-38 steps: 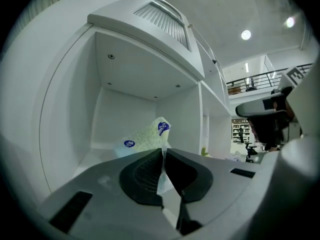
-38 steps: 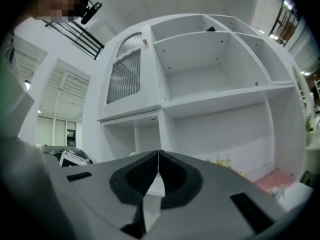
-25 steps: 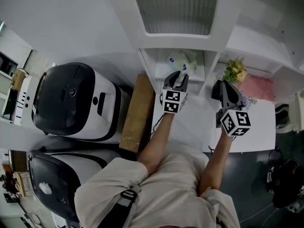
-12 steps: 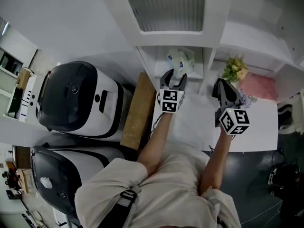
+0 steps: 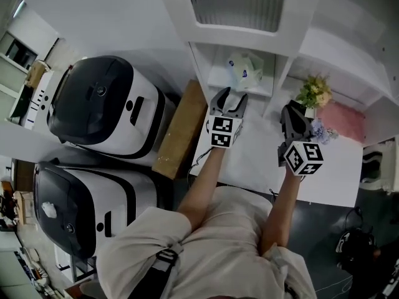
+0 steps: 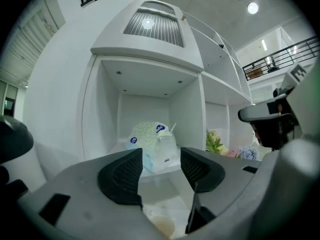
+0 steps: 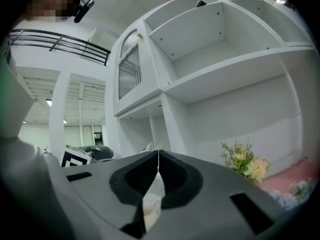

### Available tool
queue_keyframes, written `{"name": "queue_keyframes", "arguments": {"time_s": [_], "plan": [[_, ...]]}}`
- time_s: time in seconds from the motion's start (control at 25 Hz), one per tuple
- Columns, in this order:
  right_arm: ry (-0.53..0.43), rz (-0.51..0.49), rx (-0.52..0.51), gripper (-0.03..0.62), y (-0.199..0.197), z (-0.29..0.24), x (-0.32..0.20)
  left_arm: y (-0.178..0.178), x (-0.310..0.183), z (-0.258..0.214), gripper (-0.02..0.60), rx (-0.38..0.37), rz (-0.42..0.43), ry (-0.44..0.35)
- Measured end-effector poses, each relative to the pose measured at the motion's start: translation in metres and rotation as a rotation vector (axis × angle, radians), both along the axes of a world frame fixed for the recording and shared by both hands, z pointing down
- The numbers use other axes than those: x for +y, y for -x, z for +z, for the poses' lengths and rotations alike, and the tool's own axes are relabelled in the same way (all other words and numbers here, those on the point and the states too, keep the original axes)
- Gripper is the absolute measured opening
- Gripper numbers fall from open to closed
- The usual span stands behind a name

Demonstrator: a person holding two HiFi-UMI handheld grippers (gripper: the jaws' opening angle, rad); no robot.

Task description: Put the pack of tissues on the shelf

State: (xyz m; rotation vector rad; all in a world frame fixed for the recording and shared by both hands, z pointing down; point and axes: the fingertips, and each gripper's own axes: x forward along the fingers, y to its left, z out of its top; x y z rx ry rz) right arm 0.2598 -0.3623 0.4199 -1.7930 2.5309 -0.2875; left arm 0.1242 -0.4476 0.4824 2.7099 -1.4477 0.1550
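Observation:
The pack of tissues [image 5: 245, 68], pale green and white with blue labels, lies in the lower left compartment of the white shelf [image 5: 293, 27]. In the left gripper view the pack of tissues [image 6: 152, 145] rests on the shelf board beyond the jaws, apart from them. My left gripper [image 5: 230, 98] is open just in front of that compartment, with nothing between its black pads [image 6: 122, 176]. My right gripper [image 5: 291, 114] hovers to the right by the shelf's divider, and its pads [image 7: 172, 176] are pressed together and empty.
A small bunch of yellow flowers [image 5: 313, 92] and a pink cloth [image 5: 344, 118] sit in the compartment to the right. A cardboard box [image 5: 179, 130] lies left of the white table [image 5: 333, 179]. Two black-and-white machines [image 5: 100, 114] stand further left.
The left gripper has opened and drawn back from the tissue pack, which stays on the shelf. The right gripper has hardly moved.

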Motion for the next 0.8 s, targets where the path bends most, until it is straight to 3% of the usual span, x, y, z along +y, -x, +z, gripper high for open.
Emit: {"name": "queue_keyframes", "arguments": {"time_s": [0.16,0.36,0.8], "plan": [[0.025,-0.063,-0.006,0.069,0.013,0.014,-0.001,0.018,0.019,-0.004,0.221,0.024,-0.047,-0.004],[0.045,-0.125,-0.039,0.069,0.029,0.026,-0.005,0.036,0.049,-0.009,0.221,0.052,-0.039,-0.011],[0.022,-0.174,-0.031,0.069,0.046,0.026,0.009,0.068,0.085,-0.032,0.213,0.048,-0.129,-0.095]]}}
